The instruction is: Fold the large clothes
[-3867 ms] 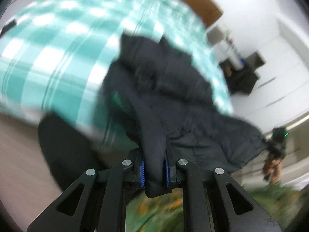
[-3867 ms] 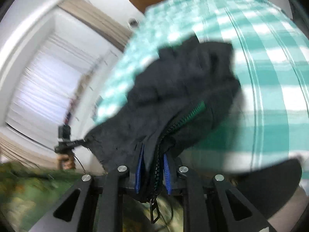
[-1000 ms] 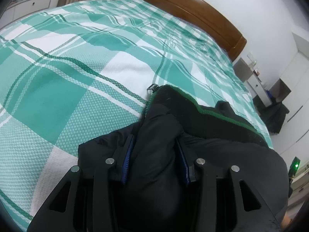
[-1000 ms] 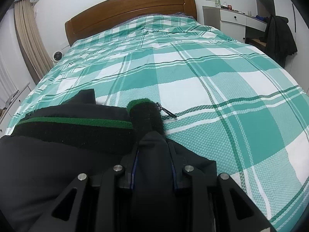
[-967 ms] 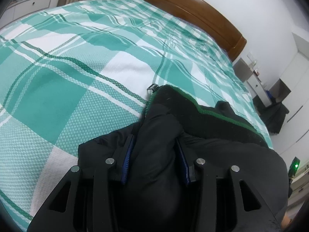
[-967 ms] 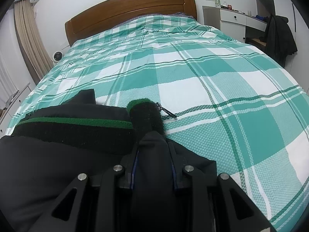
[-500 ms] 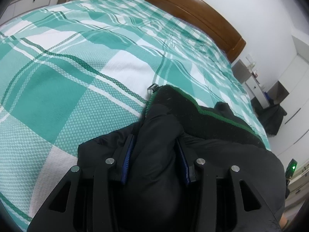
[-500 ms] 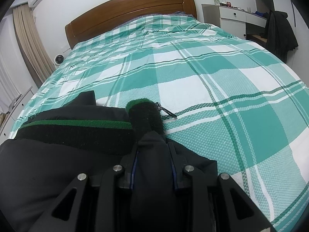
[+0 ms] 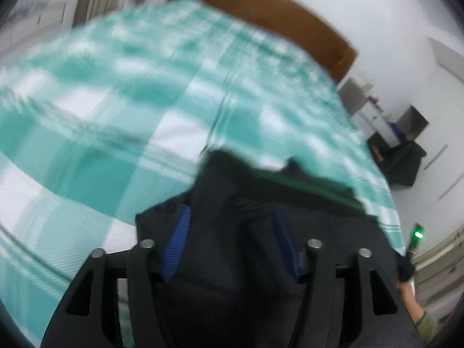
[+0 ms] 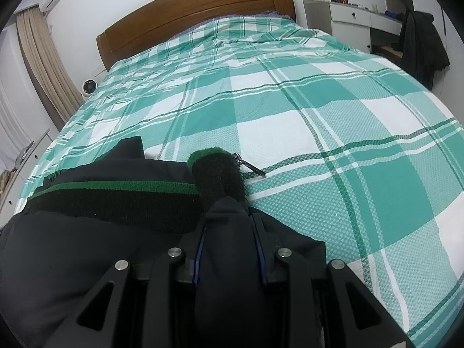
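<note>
Right wrist | jacket [image 10: 95, 232] on bedspread [image 10: 319, 110] | no legible writing

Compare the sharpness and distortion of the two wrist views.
Left wrist view: heavily motion-blurred, the plaid bedspread and headboard smeared, only the left tongs fairly crisp, their jaws opening around the dark jacket. Right wrist view: sharp, with bedspread weave and zipper pull legible. Both show fisheye bowing and dark corner vignetting.

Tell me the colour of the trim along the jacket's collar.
Green, a thin band along the black collar of the jacket. Clearest in the right wrist view.
</note>
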The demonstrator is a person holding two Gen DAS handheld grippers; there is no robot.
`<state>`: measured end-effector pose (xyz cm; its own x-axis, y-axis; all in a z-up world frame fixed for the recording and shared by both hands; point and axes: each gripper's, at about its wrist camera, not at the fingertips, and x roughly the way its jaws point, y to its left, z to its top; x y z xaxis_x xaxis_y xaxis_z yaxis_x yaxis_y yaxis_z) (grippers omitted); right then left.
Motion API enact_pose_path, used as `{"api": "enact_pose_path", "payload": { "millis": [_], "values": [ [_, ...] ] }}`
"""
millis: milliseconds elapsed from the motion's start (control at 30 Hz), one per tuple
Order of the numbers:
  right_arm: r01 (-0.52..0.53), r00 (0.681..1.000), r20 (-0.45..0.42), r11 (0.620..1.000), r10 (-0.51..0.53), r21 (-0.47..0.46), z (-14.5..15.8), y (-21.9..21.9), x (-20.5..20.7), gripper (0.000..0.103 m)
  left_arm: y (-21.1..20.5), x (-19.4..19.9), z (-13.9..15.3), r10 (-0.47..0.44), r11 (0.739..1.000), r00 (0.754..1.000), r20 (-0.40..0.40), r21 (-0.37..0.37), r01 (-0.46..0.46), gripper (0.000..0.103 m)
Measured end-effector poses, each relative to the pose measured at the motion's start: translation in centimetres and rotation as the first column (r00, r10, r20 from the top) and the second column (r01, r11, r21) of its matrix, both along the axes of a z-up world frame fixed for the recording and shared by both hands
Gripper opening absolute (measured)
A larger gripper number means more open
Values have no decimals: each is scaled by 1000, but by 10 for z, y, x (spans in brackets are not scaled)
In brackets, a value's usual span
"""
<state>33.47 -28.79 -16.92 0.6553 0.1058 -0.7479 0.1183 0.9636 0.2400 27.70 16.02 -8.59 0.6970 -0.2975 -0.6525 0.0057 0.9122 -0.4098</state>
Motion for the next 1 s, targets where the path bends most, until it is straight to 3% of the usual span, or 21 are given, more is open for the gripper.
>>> {"api": "enact_pose_path", "payload": {
  "millis": [67,133,167,233,300,367,467,533,600,700,767,833,1000],
  "values": [
    [-3,1000,-8,1000,3,28,2,-3,0,28,-24,-26,32,-63,997,993,97,50,58,80],
    [-5,1000,-22,999,6,34,6,-5,1,32,-56,-37,48,-151,987,980,129,79,142,92],
    [-10,999,-33,1000,11,28,11,-4,1,34,-73,-38,51,-204,977,971,125,87,194,92],
    [-23,999,-49,1000,24,15,21,-4,-2,50,-114,-33,49,-295,953,952,84,105,286,92],
    [-46,997,-60,998,48,32,34,-5,-10,57,-151,-20,36,-336,932,941,38,155,327,92],
    [-73,996,-46,996,75,43,53,-5,-23,57,-171,-4,18,-323,929,946,-13,189,319,92],
    [-117,993,13,992,117,38,78,1,-47,61,-185,17,-32,-278,936,952,-131,186,299,95],
    [-152,986,77,986,147,66,91,9,-65,69,-192,10,-51,-274,925,957,-92,246,289,100],
    [-201,973,139,971,183,129,93,17,-75,70,-200,4,-60,-269,915,961,-70,293,278,101],
    [-251,962,159,951,224,182,73,34,-73,71,-199,4,-63,-265,917,962,-69,292,273,101],
    [-246,962,156,957,222,153,52,42,-68,71,-194,5,-65,-265,925,962,-62,265,272,102],
    [-250,949,224,963,223,98,40,45,-70,71,-188,7,-66,-265,932,963,-51,242,269,102],
    [-222,953,231,970,194,103,21,46,-65,71,-190,17,-75,-259,936,965,-32,239,259,102]
  ]
}}
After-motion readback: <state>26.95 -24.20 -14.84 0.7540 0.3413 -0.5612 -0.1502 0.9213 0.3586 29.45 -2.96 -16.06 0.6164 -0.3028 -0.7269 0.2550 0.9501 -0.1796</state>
